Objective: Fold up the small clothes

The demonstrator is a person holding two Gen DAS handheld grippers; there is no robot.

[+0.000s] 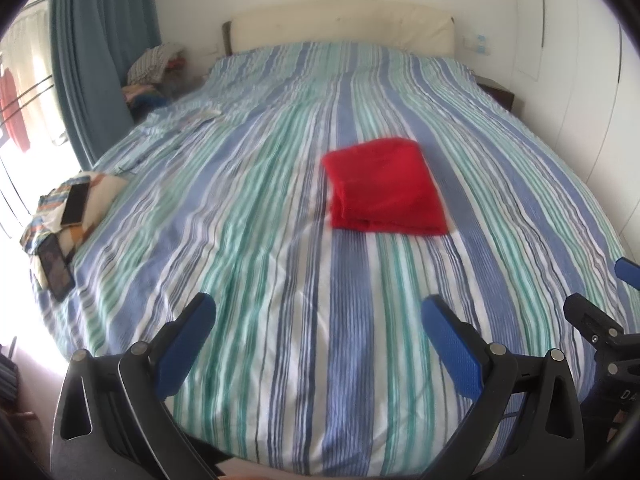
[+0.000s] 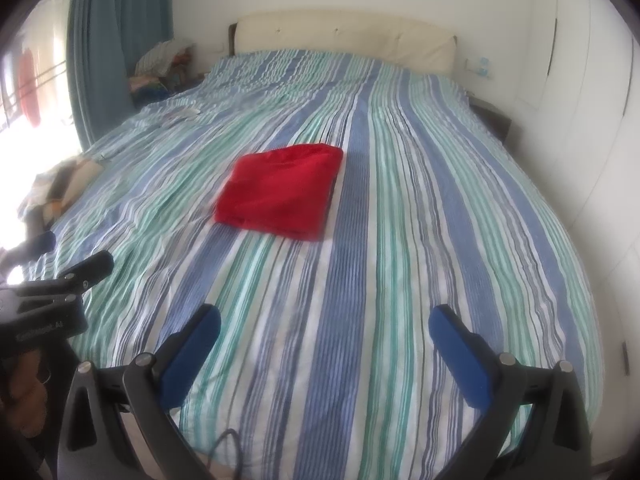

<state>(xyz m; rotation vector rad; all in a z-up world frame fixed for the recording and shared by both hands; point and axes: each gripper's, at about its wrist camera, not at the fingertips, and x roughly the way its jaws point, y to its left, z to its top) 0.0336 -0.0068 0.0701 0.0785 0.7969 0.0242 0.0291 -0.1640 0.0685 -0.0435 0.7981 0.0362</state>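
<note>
A red garment [image 1: 386, 188] [image 2: 280, 192] lies folded into a flat rectangle in the middle of the striped bedspread [image 1: 260, 240] [image 2: 400, 240]. My left gripper [image 1: 318, 306] is open, hovering near the foot of the bed, well short of the garment, nothing between its blue pads. My right gripper [image 2: 324, 318] is likewise open and empty, held back from the garment. Each gripper shows at the edge of the other's view: the right one [image 1: 612, 320] at the left view's right side, the left one [image 2: 60, 276] at the right view's left side.
A patterned pillow [image 1: 104, 188] with two phones [image 1: 76, 204] on it sits at the bed's left edge. A pile of clothes [image 1: 156, 68] lies by the blue curtain [image 1: 100, 40]. The cream headboard [image 1: 340, 28] is at the far end; white wardrobe doors [image 2: 580, 100] line the right.
</note>
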